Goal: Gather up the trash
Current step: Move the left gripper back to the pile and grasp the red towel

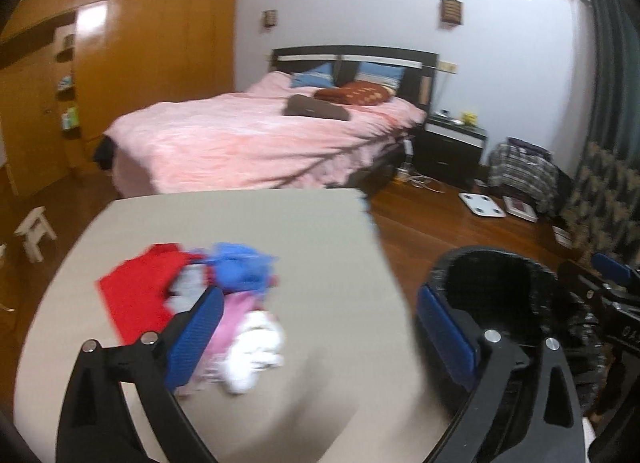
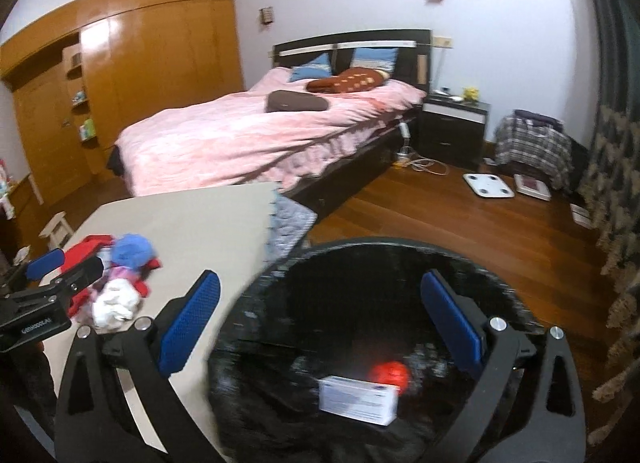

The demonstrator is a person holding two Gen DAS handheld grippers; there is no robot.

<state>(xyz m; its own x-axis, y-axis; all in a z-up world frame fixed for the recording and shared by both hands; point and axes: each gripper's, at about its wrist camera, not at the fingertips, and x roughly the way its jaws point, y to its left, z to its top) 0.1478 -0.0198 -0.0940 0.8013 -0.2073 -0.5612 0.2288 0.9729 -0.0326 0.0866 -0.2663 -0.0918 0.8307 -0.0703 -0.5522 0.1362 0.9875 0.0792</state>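
Observation:
A heap of trash (image 1: 224,303) lies on the beige table (image 1: 280,223): red paper, a blue crumpled piece, pink wrapping and white tissue. My left gripper (image 1: 320,327) hangs open over the table's right part, its left finger just right of the heap, nothing between the pads. A black-lined bin (image 2: 360,303) stands beside the table. My right gripper (image 2: 320,323) is open above the bin's mouth. Inside the bin lie a white box (image 2: 360,399) and a red ball-like piece (image 2: 390,375). The heap (image 2: 116,283) and the left gripper's fingers (image 2: 44,265) also show in the right wrist view.
A bed with a pink cover (image 1: 260,135) stands behind the table. A small white stool (image 1: 34,233) is on the left floor. A black nightstand (image 2: 454,127), a white scale (image 2: 488,185) and a chair draped with plaid cloth (image 2: 532,147) stand on the wooden floor.

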